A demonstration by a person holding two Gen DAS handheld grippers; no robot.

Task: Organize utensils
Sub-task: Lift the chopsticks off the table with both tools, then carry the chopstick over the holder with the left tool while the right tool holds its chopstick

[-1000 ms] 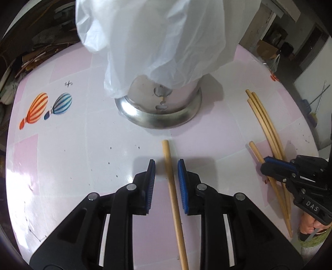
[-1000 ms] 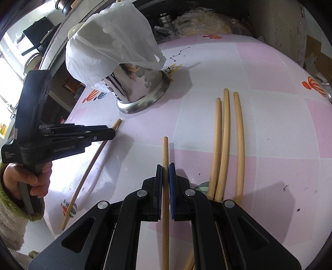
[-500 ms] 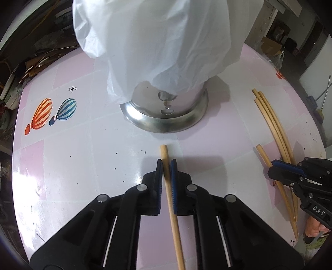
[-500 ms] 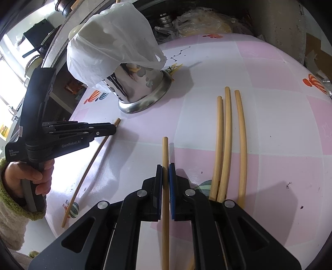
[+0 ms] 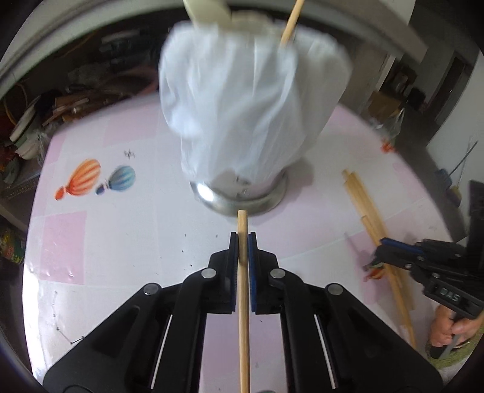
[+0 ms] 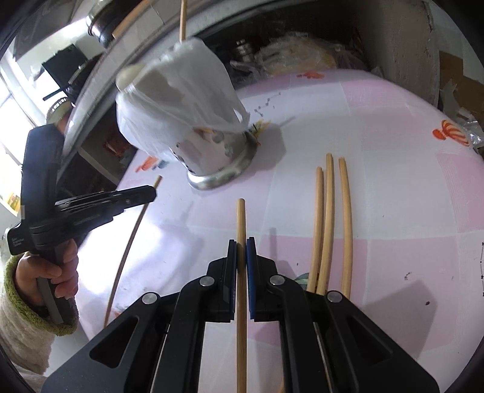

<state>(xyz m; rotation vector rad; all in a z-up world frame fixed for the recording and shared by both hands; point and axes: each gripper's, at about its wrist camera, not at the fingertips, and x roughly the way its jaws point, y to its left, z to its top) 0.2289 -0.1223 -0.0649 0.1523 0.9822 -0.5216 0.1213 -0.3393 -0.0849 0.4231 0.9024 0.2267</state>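
Note:
My left gripper is shut on a wooden chopstick, held above the table with its tip toward the steel utensil holder. A white plastic bag drapes over that holder, and a stick pokes out of its top. My right gripper is shut on a second chopstick low over the table. Three more chopsticks lie side by side just to its right. In the right wrist view the left gripper and its chopstick are at the left, the holder behind.
The round table has a pink and white cloth with printed balloons. Its edge curves close on the left, with cluttered shelves beyond. In the right wrist view bags and a concrete pillar stand behind the table.
The left gripper's jaws closed on the chopstick between them and lifted it off the table; the view now blurs and sits higher. The right gripper has stayed shut on its chopstick, hardly moving.

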